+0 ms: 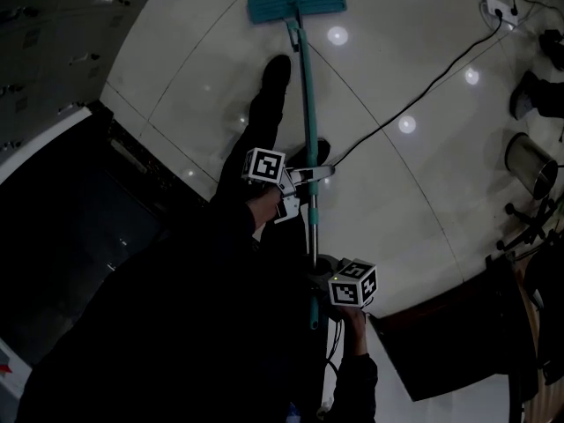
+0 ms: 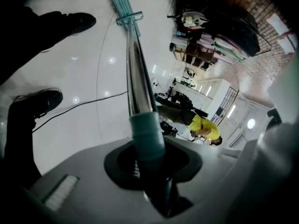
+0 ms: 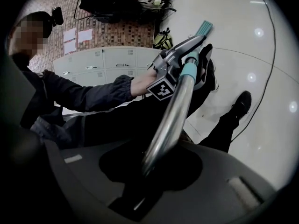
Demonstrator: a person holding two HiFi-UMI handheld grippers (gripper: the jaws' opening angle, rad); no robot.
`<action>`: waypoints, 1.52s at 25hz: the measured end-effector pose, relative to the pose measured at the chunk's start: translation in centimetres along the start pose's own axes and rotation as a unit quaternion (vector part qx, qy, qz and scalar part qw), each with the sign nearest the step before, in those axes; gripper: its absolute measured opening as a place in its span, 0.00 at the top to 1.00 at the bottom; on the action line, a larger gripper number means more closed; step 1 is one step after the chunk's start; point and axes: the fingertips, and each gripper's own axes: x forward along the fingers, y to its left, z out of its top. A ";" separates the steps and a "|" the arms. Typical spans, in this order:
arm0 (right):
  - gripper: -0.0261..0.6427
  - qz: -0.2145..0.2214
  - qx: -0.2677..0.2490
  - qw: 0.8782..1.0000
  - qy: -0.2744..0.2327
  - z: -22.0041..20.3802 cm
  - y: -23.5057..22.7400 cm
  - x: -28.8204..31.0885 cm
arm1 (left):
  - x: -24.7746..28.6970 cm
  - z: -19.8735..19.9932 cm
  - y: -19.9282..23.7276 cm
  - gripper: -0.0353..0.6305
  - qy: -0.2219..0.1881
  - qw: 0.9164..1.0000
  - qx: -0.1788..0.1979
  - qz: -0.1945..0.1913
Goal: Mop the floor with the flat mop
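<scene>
Right gripper (image 3: 149, 171) jaws clamped on chrome mop handle (image 3: 170, 120). Handle gripped farther up, at teal sleeve, by left gripper (image 3: 175, 62) bearing marker cube (image 3: 163, 88). Teal mop head (image 3: 204, 28) seen beyond on glossy floor (image 3: 275, 134); black shoe (image 3: 242, 102) near cable (image 3: 271, 45).

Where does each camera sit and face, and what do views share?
Head view: on the head, facing steeply down at the mop head; shows left gripper, right gripper, legs.
Left gripper view: on that gripper, facing down the handle to the mop head; shows shoes.
Right gripper view: on that gripper, facing along the handle to the left gripper; shows a sleeve.
Shared by all: the handle.
</scene>
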 end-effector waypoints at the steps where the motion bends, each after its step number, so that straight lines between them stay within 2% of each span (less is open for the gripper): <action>1: 0.77 0.005 0.006 1.000 -0.003 0.5 0.0 0.2 | 0.0 0.5 0.1 0.80 -0.003 1.000 -0.004 0.002; 6: 0.77 0.019 0.021 0.999 -0.016 4.2 -0.1 0.6 | 0.3 4.0 -0.2 0.80 -0.011 1.000 -0.014 0.024; 9: 0.77 0.021 0.021 0.999 -0.023 7.8 0.4 1.1 | 0.3 7.3 -1.9 0.80 -0.009 1.000 -0.011 0.022; 20: 0.77 0.017 0.006 0.999 -0.045 27.2 3.2 3.5 | 0.3 24.8 -10.9 0.80 0.014 1.000 0.003 0.019; 27: 0.78 -0.015 -0.010 0.999 -0.046 39.4 1.8 5.1 | 1.4 36.1 -14.8 0.80 0.068 0.997 0.021 0.024; 33: 0.81 -0.037 -0.015 0.999 -0.027 44.3 0.1 6.0 | 2.1 41.8 -16.0 0.80 0.068 0.996 0.051 0.026; 38: 0.81 -0.033 -0.014 0.998 -0.048 44.3 0.4 6.2 | 1.4 42.0 -16.6 0.81 0.038 0.998 0.050 -0.002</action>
